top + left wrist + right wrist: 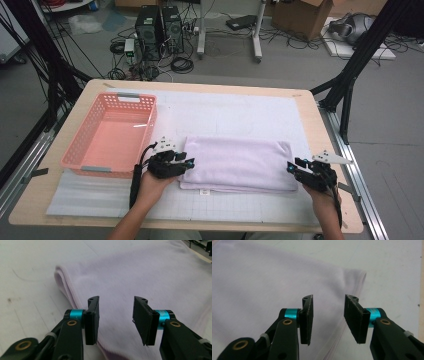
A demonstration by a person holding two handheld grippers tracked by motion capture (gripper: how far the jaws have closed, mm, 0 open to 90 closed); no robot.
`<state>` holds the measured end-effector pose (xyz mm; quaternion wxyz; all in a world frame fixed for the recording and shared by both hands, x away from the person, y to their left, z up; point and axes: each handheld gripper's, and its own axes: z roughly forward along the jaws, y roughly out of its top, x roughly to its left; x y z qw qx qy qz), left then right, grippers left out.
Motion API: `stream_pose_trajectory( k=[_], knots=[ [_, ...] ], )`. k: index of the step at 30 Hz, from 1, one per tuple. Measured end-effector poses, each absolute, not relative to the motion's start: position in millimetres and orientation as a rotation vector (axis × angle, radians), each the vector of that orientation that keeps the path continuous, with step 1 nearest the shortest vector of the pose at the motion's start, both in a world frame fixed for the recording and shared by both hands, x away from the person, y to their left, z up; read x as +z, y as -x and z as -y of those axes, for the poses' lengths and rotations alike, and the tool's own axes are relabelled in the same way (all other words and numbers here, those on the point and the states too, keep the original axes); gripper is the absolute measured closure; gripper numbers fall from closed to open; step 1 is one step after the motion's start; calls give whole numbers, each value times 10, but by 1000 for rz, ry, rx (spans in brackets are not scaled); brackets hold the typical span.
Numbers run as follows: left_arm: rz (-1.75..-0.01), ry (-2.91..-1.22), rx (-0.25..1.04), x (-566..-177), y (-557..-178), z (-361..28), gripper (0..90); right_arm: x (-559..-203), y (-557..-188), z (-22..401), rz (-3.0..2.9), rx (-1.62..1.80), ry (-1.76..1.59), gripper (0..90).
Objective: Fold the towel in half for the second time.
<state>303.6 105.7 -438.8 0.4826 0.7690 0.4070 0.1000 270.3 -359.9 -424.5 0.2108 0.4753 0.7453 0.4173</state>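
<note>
White gridded matting covers my wooden table point(70, 200); on it a folded lilac towel point(240, 162) lies flat at the middle. My left gripper point(189, 163) sits at its left end, my right gripper point(290, 167) at its right, both released, nothing between the jaws. Left of the towel stands a pink basket point(75, 152)

Light wooden table point(320, 150) with a white mat point(235, 112) over most of its top.
Pink slotted basket point(111, 135) toward the left edge, on the mat. Folded pale lilac towel point(240, 162) flat on the mat, nearer the front edge and right of centre. Strip of clear plastic sheet point(90, 197) along the front-left corner.
</note>
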Motion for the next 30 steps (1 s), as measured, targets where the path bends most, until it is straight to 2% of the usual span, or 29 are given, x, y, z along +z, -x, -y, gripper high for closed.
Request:
stream_pose_trajectory(
  k=[6,10,12,13,15,18,26,28,30],
  knots=[
    [-992,-1913,217,-4449,-2877,-1075,547,-4293,-2436,3518,-2154,1149,-1275,628],
    [-953,-1961,264,-4469,-2779,-1057,666,-4383,-2385,3504,-2219,1080,-1264,650],
    [-941,-1973,286,-4468,-2767,-1054,790,-4416,-2387,3511,-2242,1035,-1256,704],
    [-938,-1973,288,-4460,-2763,-1052,827,-4421,-2392,3521,-2243,1035,-1254,764],
    [-938,-1956,300,-4426,-2749,-1065,849,-4414,-2400,3542,-2253,1037,-1261,863],
    [-953,-1903,277,-4365,-2725,-1136,854,-4373,-2380,3554,-2255,1032,-1255,881],
    [-953,-1916,212,-4414,-2602,-1187,846,-4318,-2283,3609,-2280,1029,-1269,868],
    [-956,-1920,241,-4428,-2616,-1179,805,-4343,-2294,3612,-2268,1020,-1273,744],
    [-965,-1884,261,-4416,-2633,-1200,679,-4335,-2296,3637,-2231,1044,-1281,658]
  ],
)
